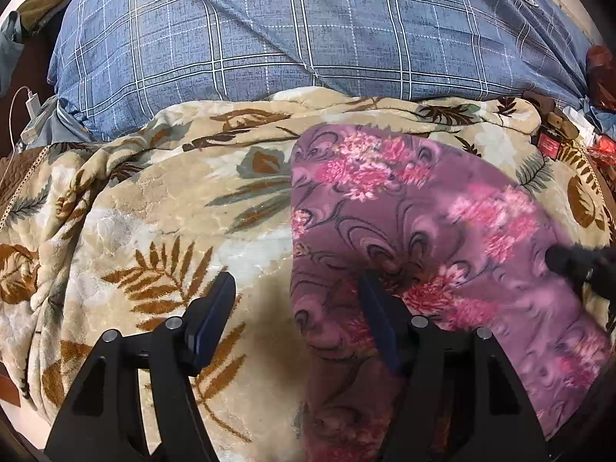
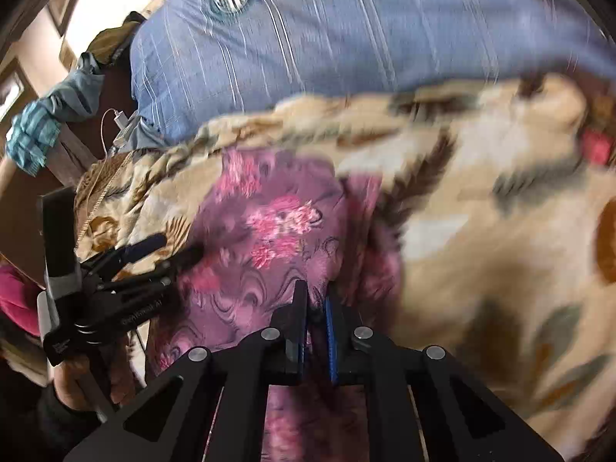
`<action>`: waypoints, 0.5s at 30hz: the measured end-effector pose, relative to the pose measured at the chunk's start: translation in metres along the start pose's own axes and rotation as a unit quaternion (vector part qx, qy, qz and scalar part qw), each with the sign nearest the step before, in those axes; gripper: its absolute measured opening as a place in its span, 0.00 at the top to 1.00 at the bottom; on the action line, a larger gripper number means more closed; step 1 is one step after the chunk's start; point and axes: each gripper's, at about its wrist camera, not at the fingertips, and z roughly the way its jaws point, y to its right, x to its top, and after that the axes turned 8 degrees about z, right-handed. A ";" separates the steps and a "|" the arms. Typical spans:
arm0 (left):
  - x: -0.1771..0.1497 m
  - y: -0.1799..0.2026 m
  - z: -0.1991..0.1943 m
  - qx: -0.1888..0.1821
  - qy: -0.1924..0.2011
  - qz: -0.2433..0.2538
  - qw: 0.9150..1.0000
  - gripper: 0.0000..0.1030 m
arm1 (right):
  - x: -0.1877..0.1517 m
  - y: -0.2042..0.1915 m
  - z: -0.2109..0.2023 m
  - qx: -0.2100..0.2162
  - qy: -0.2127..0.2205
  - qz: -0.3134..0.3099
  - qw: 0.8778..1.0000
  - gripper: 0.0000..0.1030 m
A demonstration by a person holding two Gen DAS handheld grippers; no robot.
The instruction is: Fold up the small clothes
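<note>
right wrist view alone shows right claw (image 2: 313, 300) pinching the purple garment (image 2: 269, 231); left claw (image 1: 298, 292) spread.

The small garment (image 1: 423, 231) was a soft, fleecy piece in dusty purple, printed with dark swirls and bright pink flower clusters. It lay spread fairly flat, its far edge rounded and its left edge running straight toward the camera. In the right wrist view, blurred, the garment (image 2: 269, 231) showed a raised fold along its right side, and the cloth bunched up near the bottom of that picture.
</note>
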 end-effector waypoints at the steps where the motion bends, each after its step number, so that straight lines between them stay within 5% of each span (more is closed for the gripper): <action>1: 0.000 0.000 0.001 -0.002 0.000 -0.001 1.000 0.34 | 0.001 0.000 0.001 -0.013 -0.001 -0.005 1.000 0.93; 5: -0.001 -0.001 0.007 -0.013 -0.008 0.002 1.000 0.32 | -0.009 0.023 0.043 -0.026 -0.063 0.029 0.997 0.92; 7: 0.001 -0.007 0.003 -0.034 -0.016 -0.006 0.999 0.32 | -0.006 0.020 0.034 -0.012 -0.054 0.024 0.998 0.84; 8: 0.003 -0.013 -0.001 -0.058 -0.017 -0.020 0.998 0.32 | -0.004 0.017 0.025 -0.006 -0.043 0.018 0.999 0.77; 9: 0.007 -0.022 -0.004 -0.085 -0.017 -0.038 0.996 0.32 | 0.000 0.014 0.016 0.006 -0.033 0.014 0.999 0.58; 11: 0.018 -0.035 -0.002 -0.122 -0.028 -0.065 0.990 0.32 | 0.011 0.012 0.001 0.046 -0.022 0.019 0.999 0.35; 15: 0.055 -0.055 0.024 -0.185 -0.067 -0.100 0.975 0.32 | 0.050 0.000 0.010 0.073 -0.045 0.006 0.996 0.35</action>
